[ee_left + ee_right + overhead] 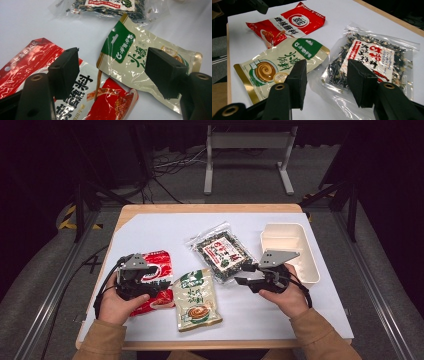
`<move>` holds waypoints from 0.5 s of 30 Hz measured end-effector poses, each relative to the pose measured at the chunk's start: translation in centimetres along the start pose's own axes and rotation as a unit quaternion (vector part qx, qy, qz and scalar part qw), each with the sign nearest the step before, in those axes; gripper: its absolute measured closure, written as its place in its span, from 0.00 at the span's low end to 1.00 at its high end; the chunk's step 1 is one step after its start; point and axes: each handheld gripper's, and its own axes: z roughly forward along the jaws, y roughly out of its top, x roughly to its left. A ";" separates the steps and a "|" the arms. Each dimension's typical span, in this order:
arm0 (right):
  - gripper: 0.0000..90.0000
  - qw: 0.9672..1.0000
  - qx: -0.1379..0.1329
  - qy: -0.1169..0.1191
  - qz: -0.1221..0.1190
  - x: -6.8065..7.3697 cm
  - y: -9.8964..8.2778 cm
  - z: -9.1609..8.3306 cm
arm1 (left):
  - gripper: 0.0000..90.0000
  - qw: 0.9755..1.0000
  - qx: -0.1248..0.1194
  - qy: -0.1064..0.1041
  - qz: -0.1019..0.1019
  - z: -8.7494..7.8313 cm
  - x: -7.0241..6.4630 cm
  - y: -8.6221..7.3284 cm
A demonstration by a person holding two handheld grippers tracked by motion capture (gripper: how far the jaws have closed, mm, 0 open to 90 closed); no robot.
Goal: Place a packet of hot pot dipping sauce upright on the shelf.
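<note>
A: Three packets lie loose on the white table [150, 227], and the pale food tray [305, 267] at the right edge holds nothing that I can see — so by my read the packing hasn't begun.

B: Agreed. The right gripper [239, 274] hovers at the near edge of the clear seaweed packet [224, 251], its jaws standing apart. In the right gripper view that packet [372, 62] lies beyond the jaws and nothing is clamped between them.

A: And the left gripper [131, 285]?

B: It sits over the red seasoning packet [156, 281], jaws parted as well. The left gripper view looks down between them onto the red packet [105, 100] and the green-and-cream sauce packet [140, 70] just beside it — the two packets overlap slightly there. No grip on either.

A: So everything is left to do?

B: It looks so. The seaweed packet lies nearest the tray, the sauce packet [195, 300] in the middle, the red one farthest left — all three flat on the table, well outside the tray.
</note>
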 end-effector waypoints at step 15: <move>0.50 1.000 0.008 -0.003 0.011 0.0 -0.8 -1.1 | 0.26 0.999 0.023 -0.019 0.013 2.1 -0.3 1.5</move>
